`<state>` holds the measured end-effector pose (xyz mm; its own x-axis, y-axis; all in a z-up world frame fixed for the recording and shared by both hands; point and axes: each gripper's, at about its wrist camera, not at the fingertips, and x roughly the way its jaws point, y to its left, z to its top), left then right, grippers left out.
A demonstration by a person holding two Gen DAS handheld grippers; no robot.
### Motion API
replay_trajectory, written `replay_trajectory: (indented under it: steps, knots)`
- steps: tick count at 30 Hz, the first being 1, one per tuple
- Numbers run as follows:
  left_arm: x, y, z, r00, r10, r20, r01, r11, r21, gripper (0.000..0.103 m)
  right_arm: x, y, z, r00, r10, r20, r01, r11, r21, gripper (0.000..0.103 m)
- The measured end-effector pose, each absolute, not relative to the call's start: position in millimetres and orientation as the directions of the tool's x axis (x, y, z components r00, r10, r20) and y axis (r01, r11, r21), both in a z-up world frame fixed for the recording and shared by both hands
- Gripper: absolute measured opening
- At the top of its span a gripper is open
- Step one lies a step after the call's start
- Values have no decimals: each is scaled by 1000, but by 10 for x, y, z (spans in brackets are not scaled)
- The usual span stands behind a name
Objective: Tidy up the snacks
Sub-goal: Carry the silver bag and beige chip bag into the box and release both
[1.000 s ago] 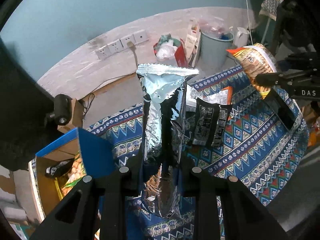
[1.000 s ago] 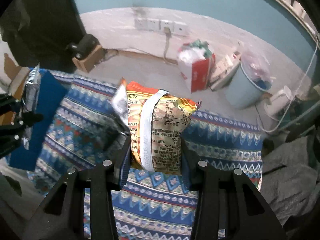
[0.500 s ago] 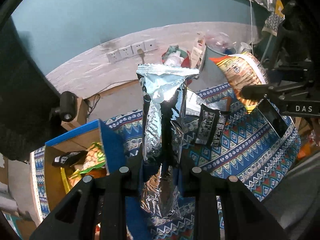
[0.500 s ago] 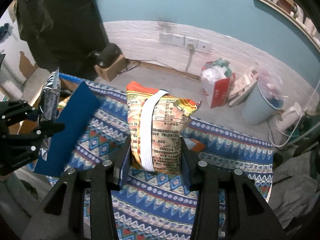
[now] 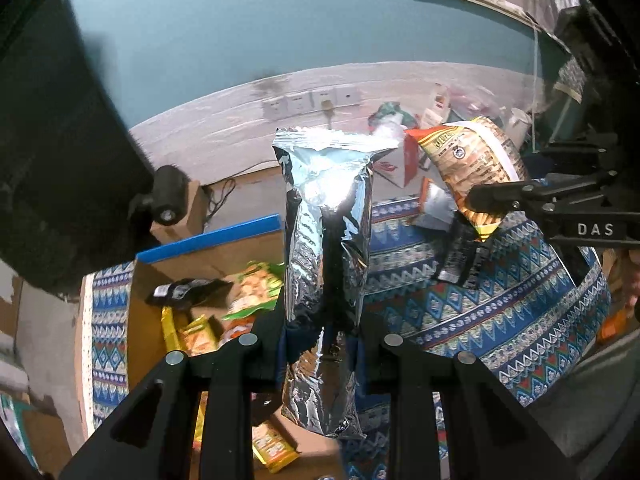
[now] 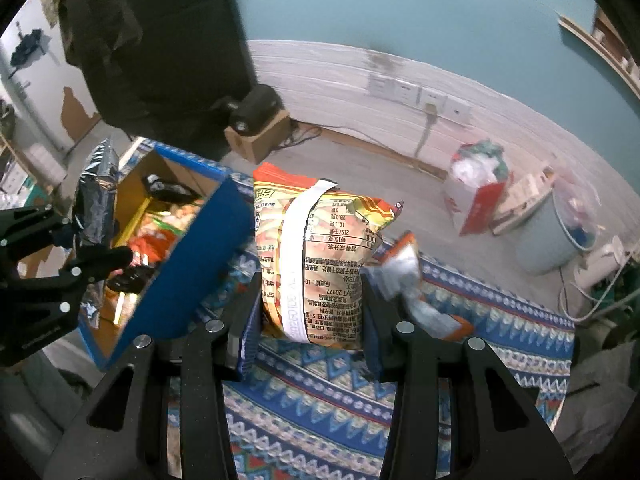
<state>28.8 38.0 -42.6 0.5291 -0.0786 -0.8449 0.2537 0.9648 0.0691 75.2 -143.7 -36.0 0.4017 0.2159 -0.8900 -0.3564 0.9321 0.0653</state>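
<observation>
The left claw (image 5: 322, 344) clamps a crinkled silver foil snack pouch (image 5: 326, 240) upright over the blue-rimmed cardboard box (image 5: 208, 240), which already holds several snack packets (a black one and green and yellow ones among them). The right claw (image 6: 310, 320) grips an orange-and-yellow printed snack bag (image 6: 316, 264) above the desk's blue patterned cloth (image 6: 360, 400), just beside the box's blue flap (image 6: 192, 264)
</observation>
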Motion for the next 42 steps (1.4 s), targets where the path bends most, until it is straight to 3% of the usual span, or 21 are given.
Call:
replay_trajectory:
  steps: [17, 34, 36, 38, 42]
  knots:
    - [230, 1449, -613, 503, -7, -864, 82, 996, 40, 26, 1005, -304, -486, 335, 285, -898, -470, 877, 103, 42]
    - [276, 1871, -902, 443, 43, -895, 0, 999, 48, 26, 1128, 500, -809, 240, 307, -921, -537, 832, 138, 42]
    - [296, 1893, -925, 436, 53, -898, -12, 999, 53, 31, 1141, 538, -837, 232, 307, -923, -537, 831, 142, 42]
    - [312, 1922, -940, 427, 67, -902, -30, 998, 60, 46, 1141, 575, -856, 225, 308, -924, -538, 830, 146, 42]
    - [325, 1956, -910, 431, 84, -898, -55, 996, 67, 61, 1173, 608, -912, 215, 303, -929, -545, 826, 144, 42]
